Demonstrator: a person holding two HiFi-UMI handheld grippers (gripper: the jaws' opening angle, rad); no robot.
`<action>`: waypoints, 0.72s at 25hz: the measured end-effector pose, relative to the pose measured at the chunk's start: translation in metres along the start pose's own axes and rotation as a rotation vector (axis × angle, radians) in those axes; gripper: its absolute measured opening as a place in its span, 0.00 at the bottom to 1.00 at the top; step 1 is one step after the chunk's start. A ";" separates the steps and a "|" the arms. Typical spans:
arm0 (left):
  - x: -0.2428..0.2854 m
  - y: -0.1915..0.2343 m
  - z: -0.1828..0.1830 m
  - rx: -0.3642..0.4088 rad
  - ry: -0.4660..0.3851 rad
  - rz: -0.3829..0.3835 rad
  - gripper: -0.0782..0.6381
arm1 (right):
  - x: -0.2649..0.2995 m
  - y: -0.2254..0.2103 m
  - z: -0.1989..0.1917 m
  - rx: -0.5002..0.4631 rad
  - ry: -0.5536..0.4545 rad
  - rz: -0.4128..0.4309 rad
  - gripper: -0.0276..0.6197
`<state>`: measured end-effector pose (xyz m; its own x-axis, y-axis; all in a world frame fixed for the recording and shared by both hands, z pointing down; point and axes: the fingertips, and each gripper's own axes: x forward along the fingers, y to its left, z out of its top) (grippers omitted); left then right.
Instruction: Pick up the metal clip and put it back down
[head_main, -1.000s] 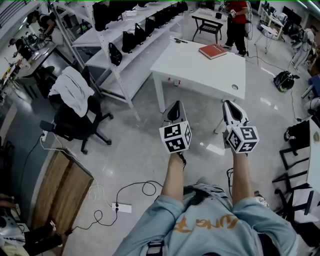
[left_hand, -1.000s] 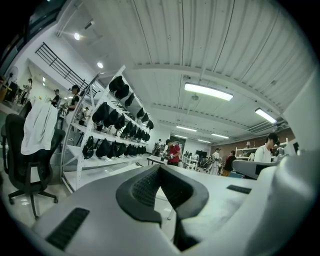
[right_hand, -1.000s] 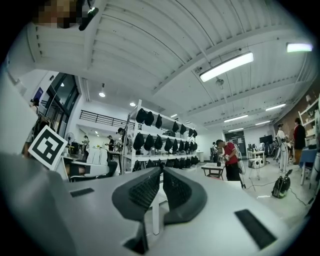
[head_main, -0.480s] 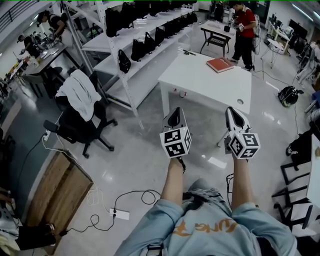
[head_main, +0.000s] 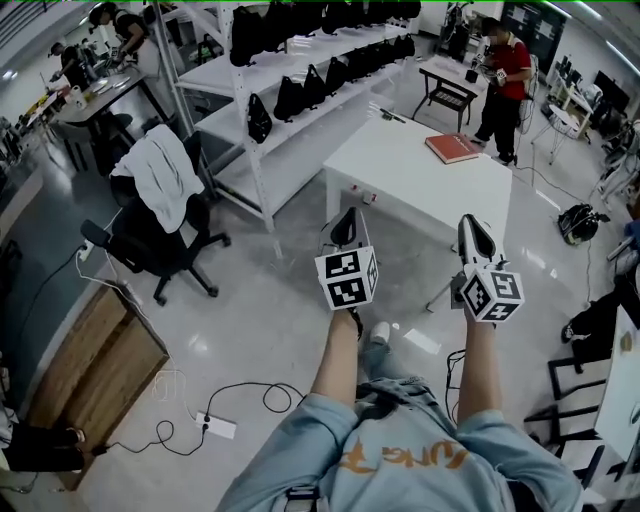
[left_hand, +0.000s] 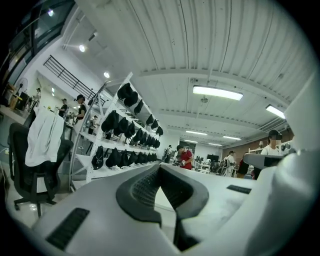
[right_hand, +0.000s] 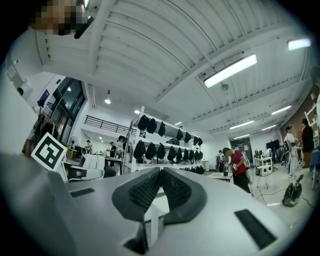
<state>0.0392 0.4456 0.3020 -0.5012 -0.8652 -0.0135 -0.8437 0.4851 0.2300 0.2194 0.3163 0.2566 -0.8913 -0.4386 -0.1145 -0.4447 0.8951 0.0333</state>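
At centre frame, the grey left gripper (head_main: 345, 228) and grey right gripper (head_main: 476, 238) have their jaws pressed together, empty, below the white rectangular table (head_main: 420, 185).

Hand-held gripper (left_hand: 159, 166) jaws together, empty, bag-lined shelves (left_hand: 102, 142) behind

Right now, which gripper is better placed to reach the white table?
Right, marginally: the right gripper overlaps the white table's near corner in the head view; left gripper is over floor. Both shut, empty; no clip visible.
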 end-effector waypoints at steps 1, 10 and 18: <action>0.005 0.001 0.003 0.012 -0.011 0.005 0.12 | 0.007 -0.002 -0.001 0.001 -0.003 0.005 0.10; 0.092 -0.004 0.008 0.083 -0.028 -0.007 0.12 | 0.078 -0.052 -0.010 0.022 -0.075 -0.009 0.10; 0.180 -0.020 -0.019 0.095 0.034 -0.074 0.12 | 0.146 -0.109 -0.038 0.119 -0.070 -0.010 0.10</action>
<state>-0.0303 0.2782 0.3133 -0.4316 -0.9020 0.0062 -0.8933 0.4283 0.1362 0.1340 0.1517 0.2736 -0.8766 -0.4446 -0.1839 -0.4363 0.8957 -0.0857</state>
